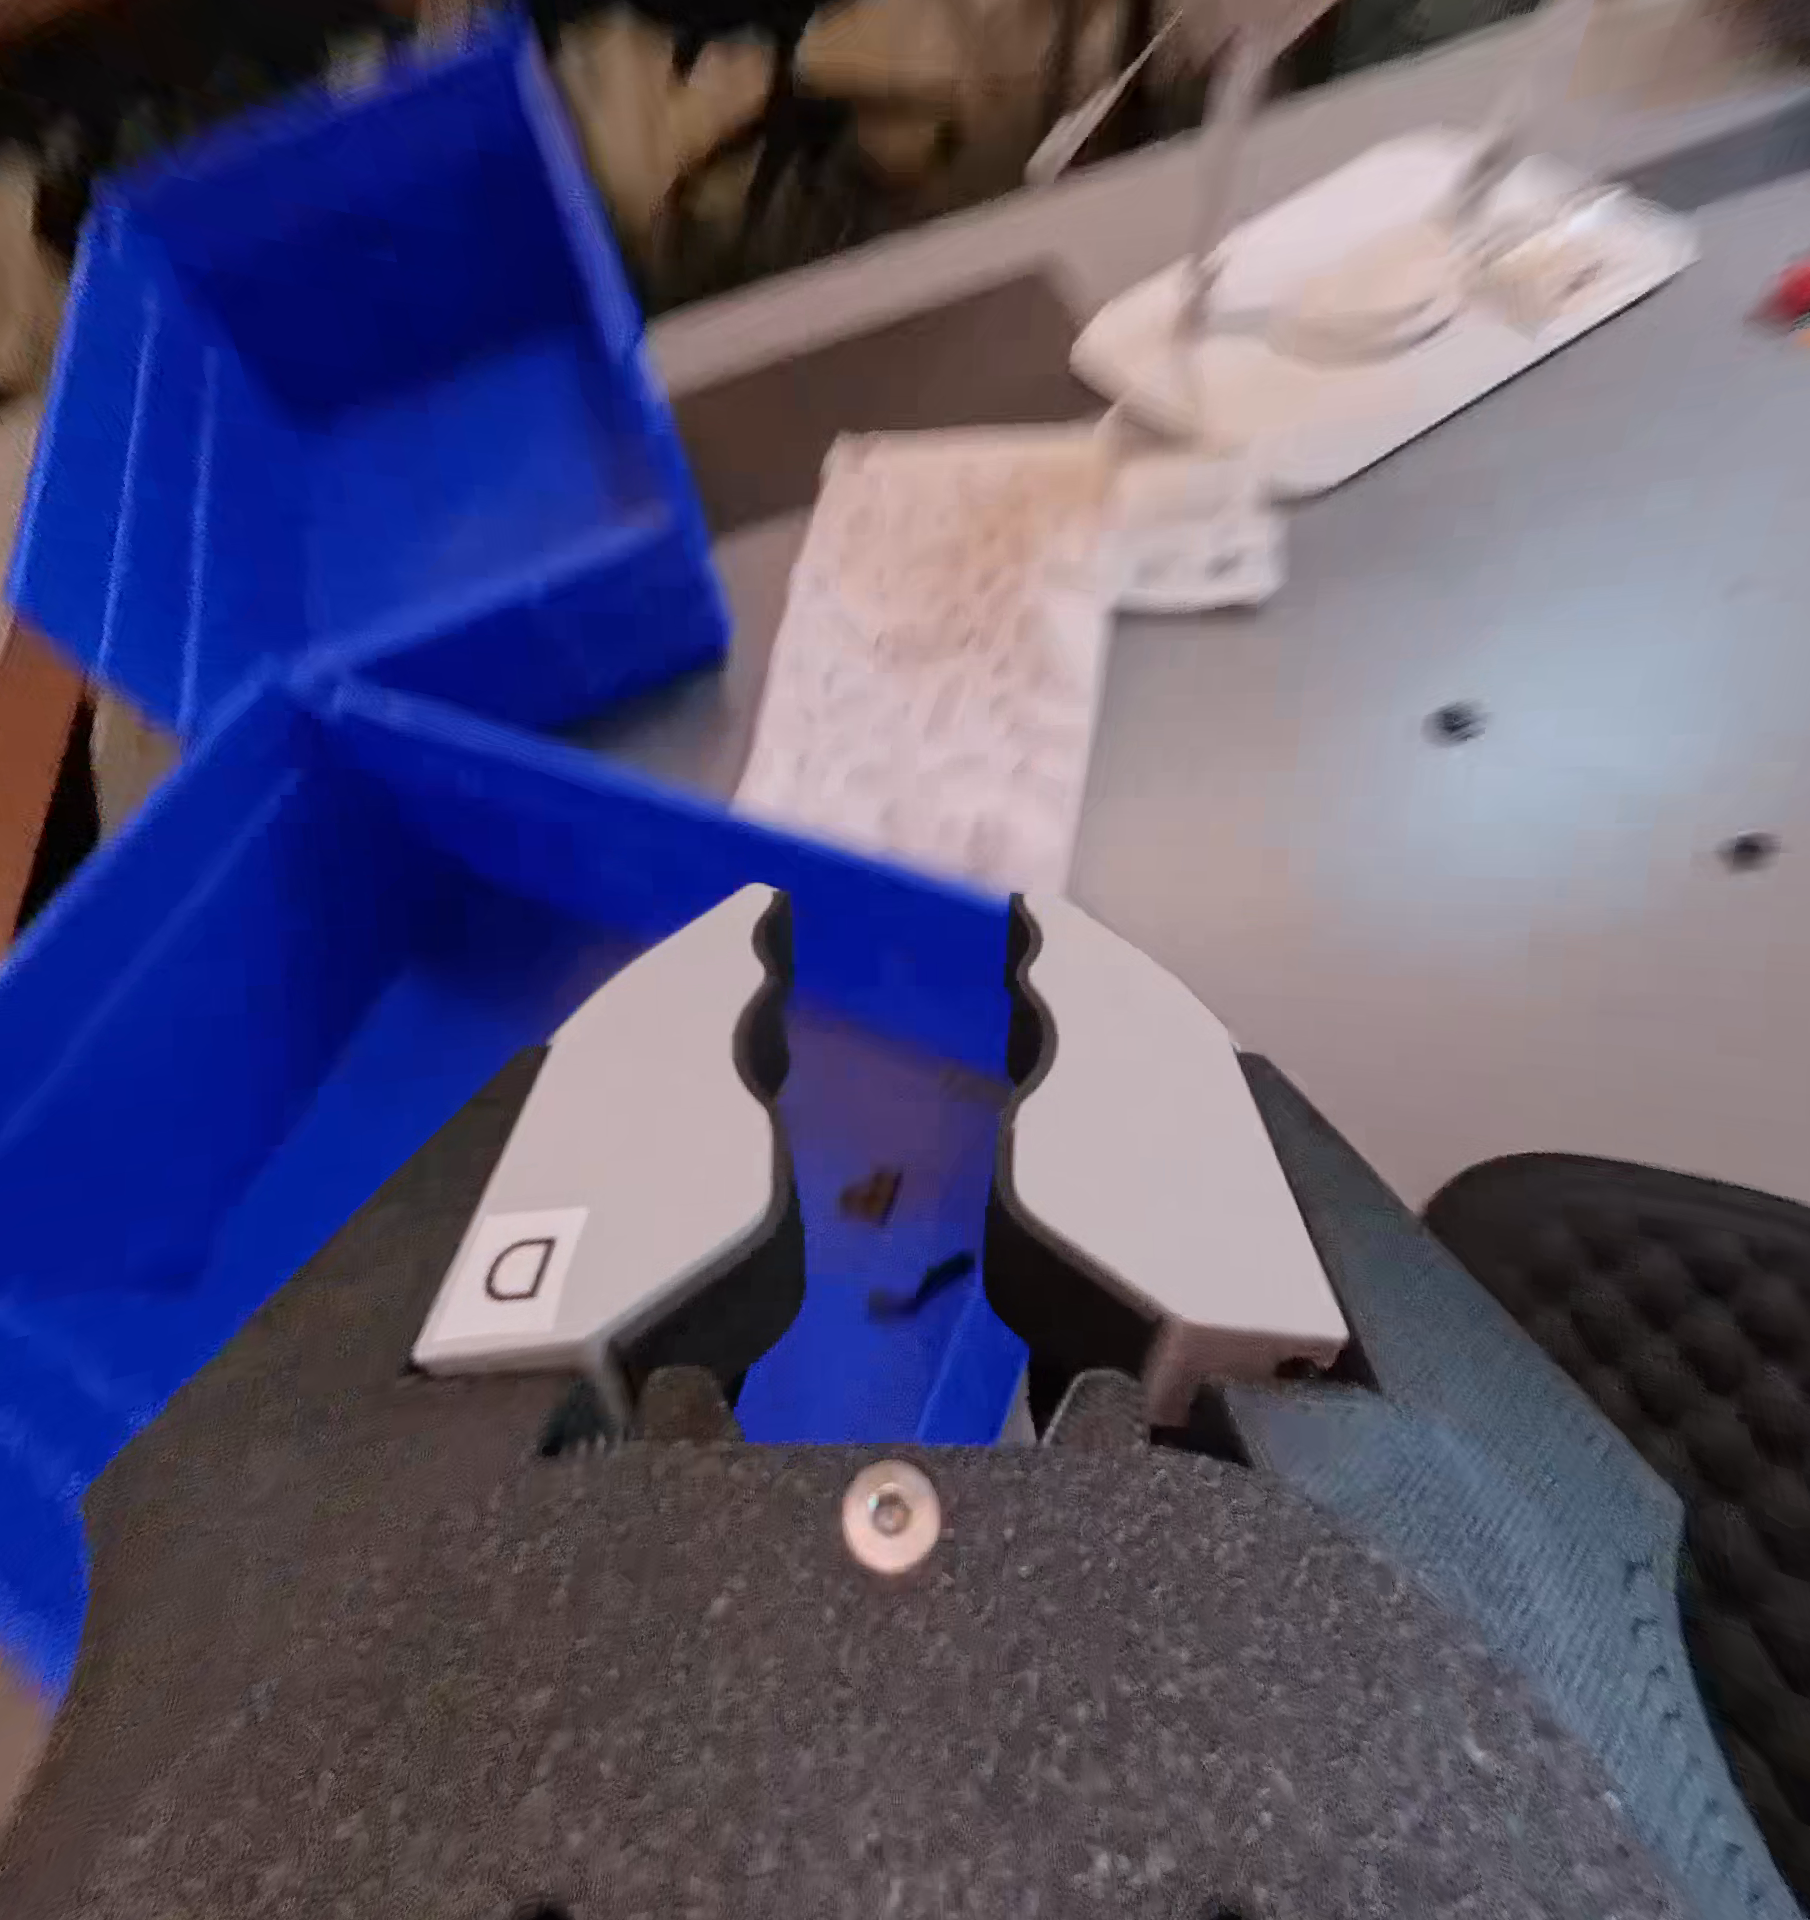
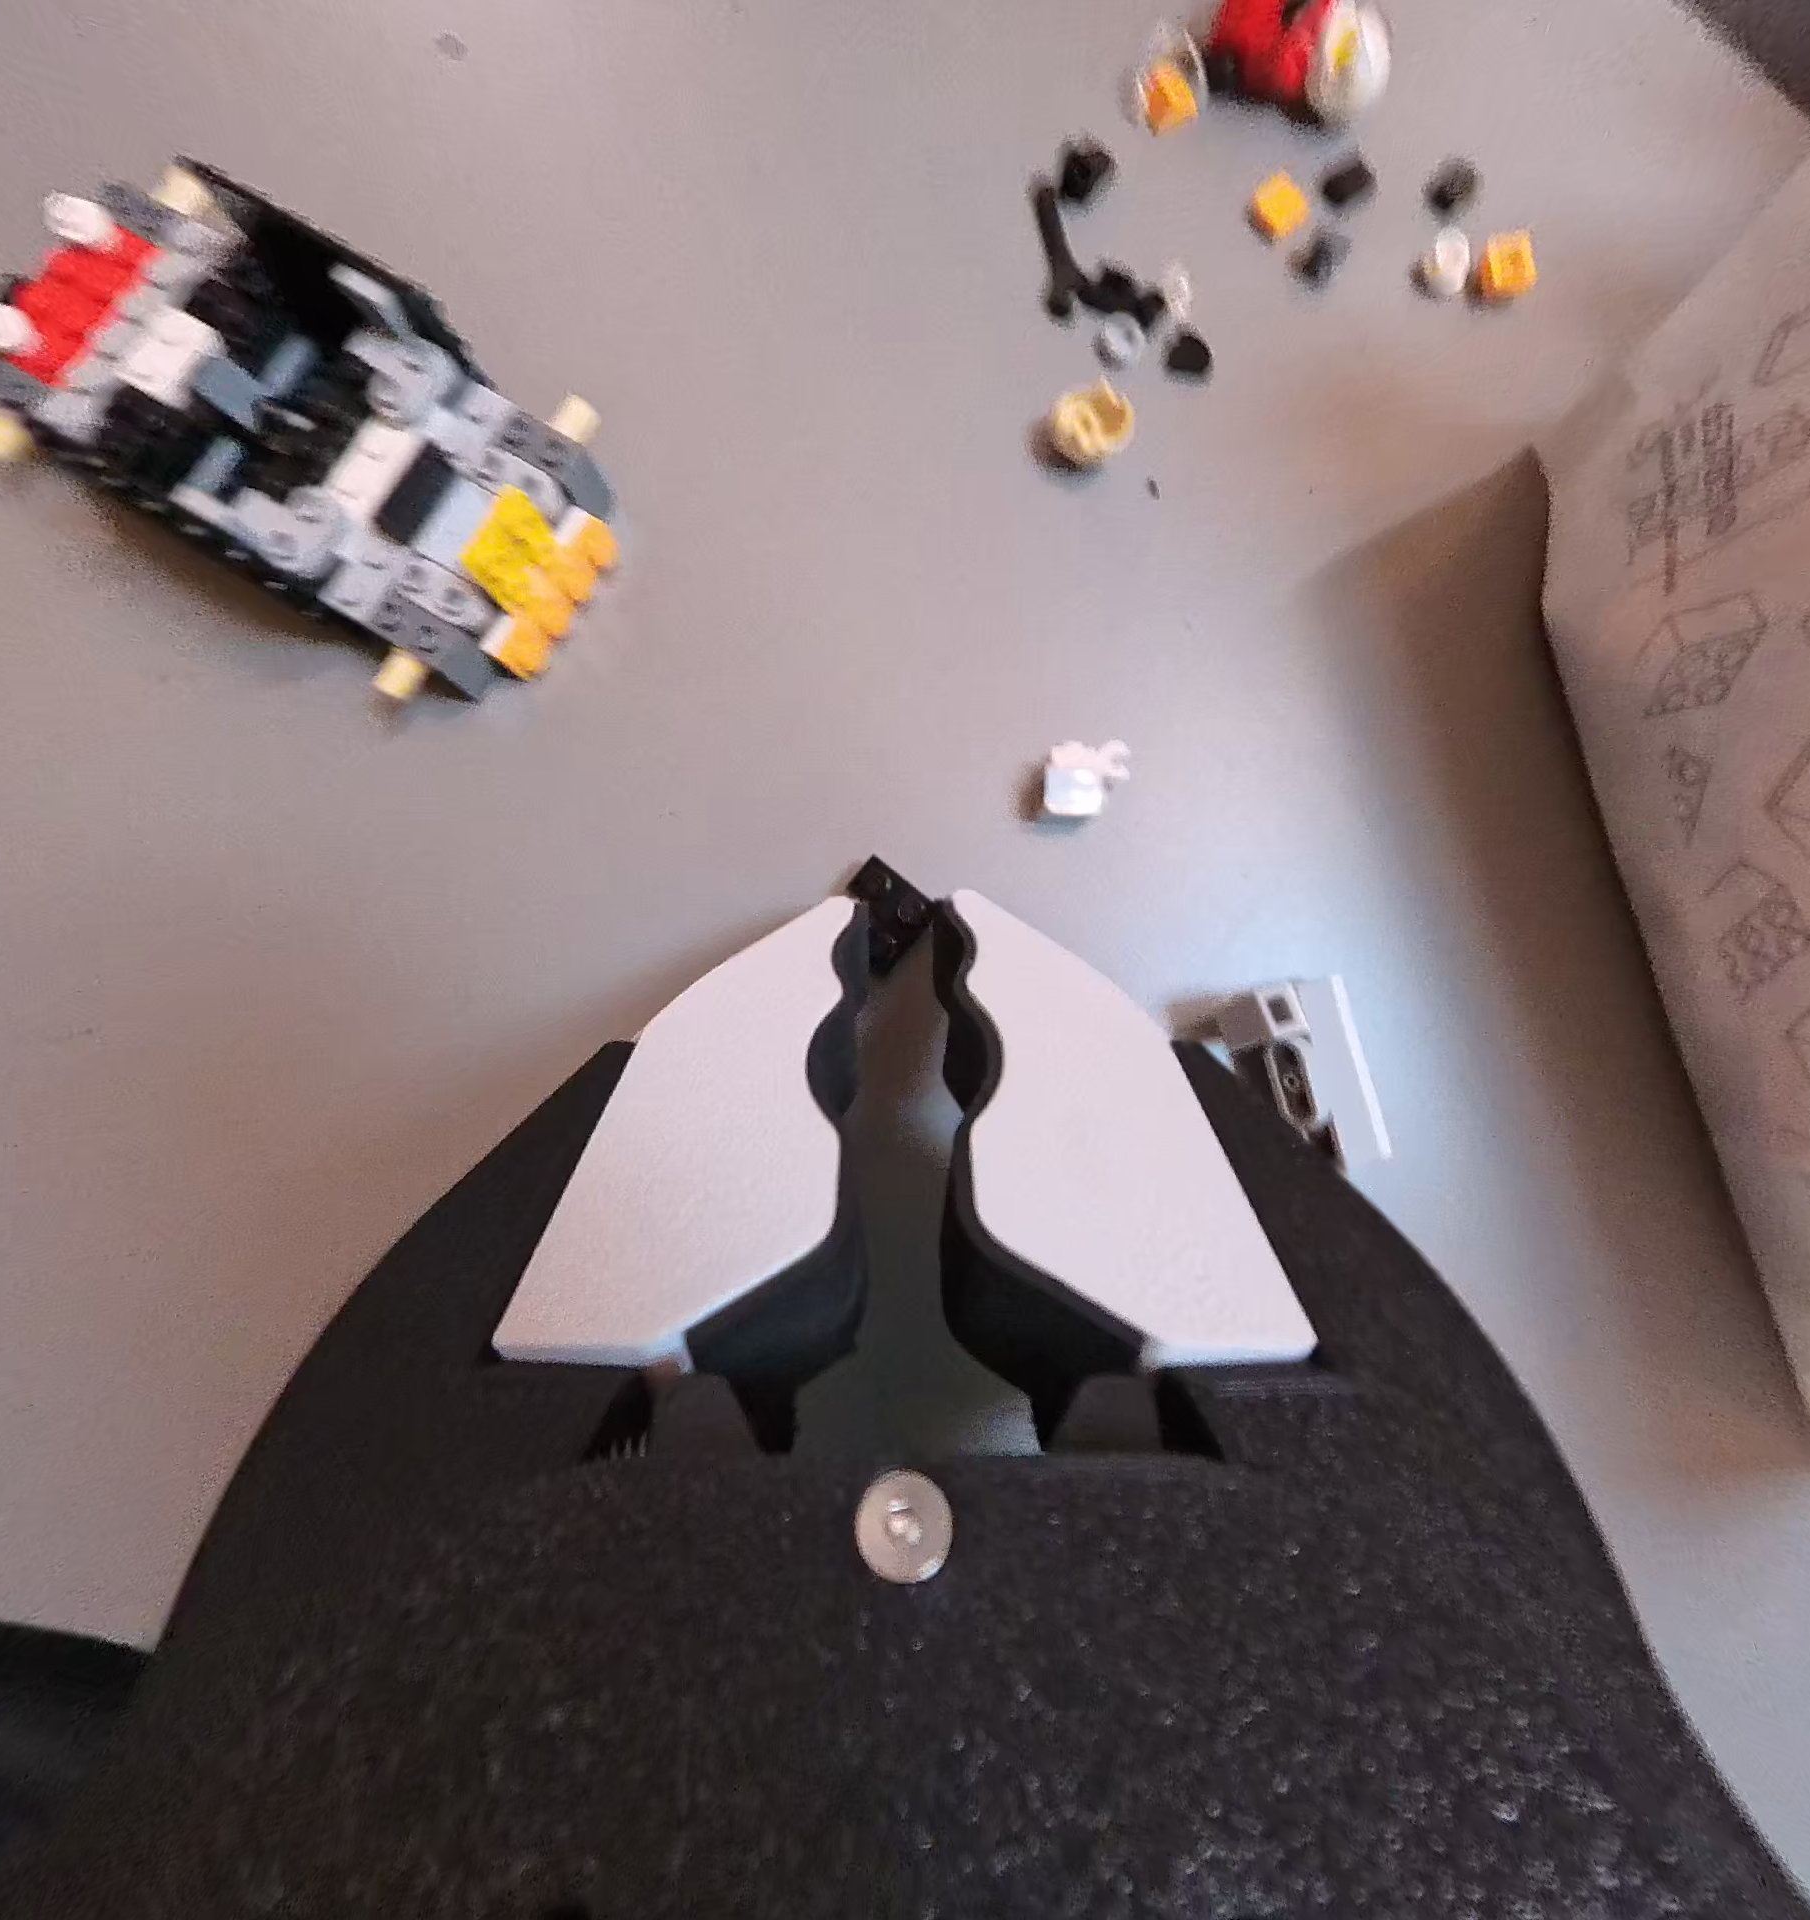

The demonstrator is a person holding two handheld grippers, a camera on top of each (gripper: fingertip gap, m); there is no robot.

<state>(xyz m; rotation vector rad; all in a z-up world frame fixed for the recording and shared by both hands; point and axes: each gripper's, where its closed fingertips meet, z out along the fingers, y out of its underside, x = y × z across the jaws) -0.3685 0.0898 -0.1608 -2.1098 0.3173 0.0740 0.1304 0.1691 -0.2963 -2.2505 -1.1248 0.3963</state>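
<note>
We see a white sticker [image 1: 509, 1270] with a single dark mark on the left gripper's [image 1: 893, 914] left finger, and a paper sheet [image 2: 1732, 665] printed with line drawings of bricks along the right edge of the right view; we leave their content aside.

Two blue bins stand on the grey table [image 1: 1452, 935]. The near bin [image 1: 257, 1039] lies under the left gripper, and through the gap between the fingers we see a few small dark bits [image 1: 870, 1195] on its floor. The far bin [image 1: 361, 416] sits behind it, their corners almost touching; what it holds we cannot tell through the blur. A pale textured sheet [image 1: 942, 665] lies just beside both bins.

The left gripper hangs over the near bin with its fingers apart; the bin's far wall shows between the tips, with nothing pressed between the pads.

The right gripper [image 2: 896, 914] is closed on a small black studded plate [image 2: 890, 904], which is pinched at the fingertips and pokes out past them above the table. A white piece [image 2: 1072, 784] lies near, ahead and to the right. A grey piece [image 2: 1285, 1039] sits just beside the right finger. A partly built brick car [image 2: 288, 436] rests well apart at upper left, and loose pieces [image 2: 1285, 239] are scattered at upper right.
</note>
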